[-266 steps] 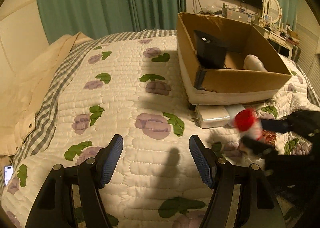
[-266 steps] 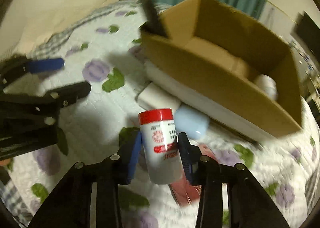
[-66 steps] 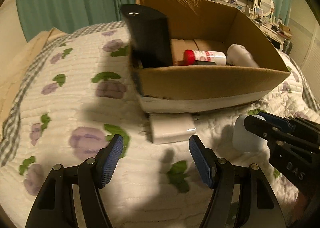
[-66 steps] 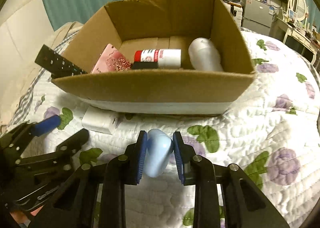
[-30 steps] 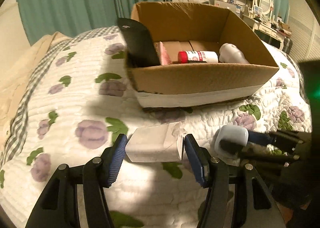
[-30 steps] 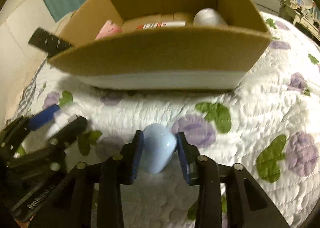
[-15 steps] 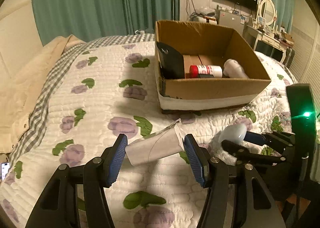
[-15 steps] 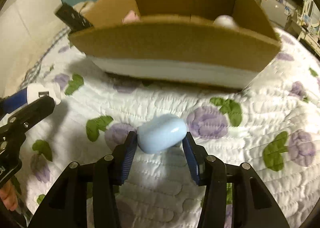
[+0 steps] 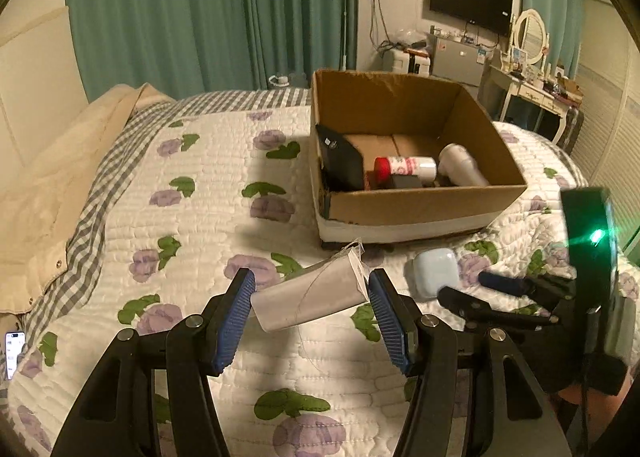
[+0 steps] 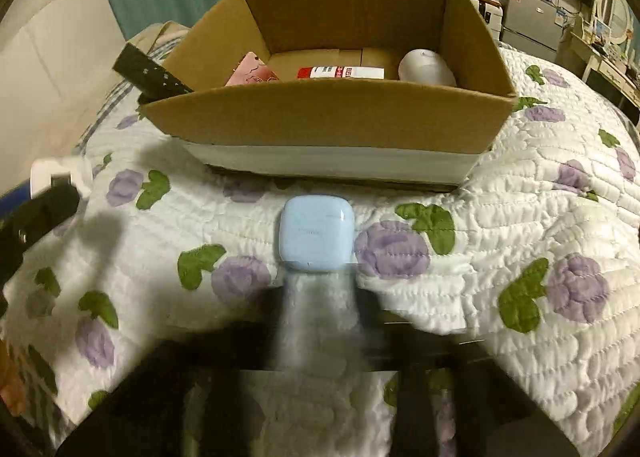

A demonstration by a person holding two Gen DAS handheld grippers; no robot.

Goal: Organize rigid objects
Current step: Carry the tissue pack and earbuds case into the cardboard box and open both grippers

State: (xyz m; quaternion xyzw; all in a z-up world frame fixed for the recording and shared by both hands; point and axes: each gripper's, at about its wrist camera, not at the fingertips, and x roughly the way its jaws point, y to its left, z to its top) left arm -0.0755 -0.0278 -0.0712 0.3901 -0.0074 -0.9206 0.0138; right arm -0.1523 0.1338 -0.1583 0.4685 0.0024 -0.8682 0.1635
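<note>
My left gripper [image 9: 312,309] is shut on a white rectangular adapter [image 9: 310,299] and holds it above the quilt, tilted. The light blue earbud case [image 10: 316,233] lies flat on the quilt in front of the cardboard box [image 10: 332,117]; it also shows in the left wrist view [image 9: 434,273]. My right gripper [image 9: 480,287] sits just behind the case, apart from it; its fingers are smeared by motion blur in the right wrist view. The box [image 9: 420,209] holds a black remote [image 9: 340,165], a red-capped bottle [image 9: 404,169], a white object [image 9: 460,165] and a pink card [image 10: 252,71].
The flowered quilt [image 9: 180,217] covers the bed. A beige jacket [image 9: 60,177] lies along the left edge. A phone [image 9: 14,353] lies at the lower left. A dresser with a mirror [image 9: 532,41] stands behind the bed.
The blue earbud case has left my right gripper and now lies on the quilt; the right gripper has pulled back. My left gripper still holds the white adapter, lifted higher.
</note>
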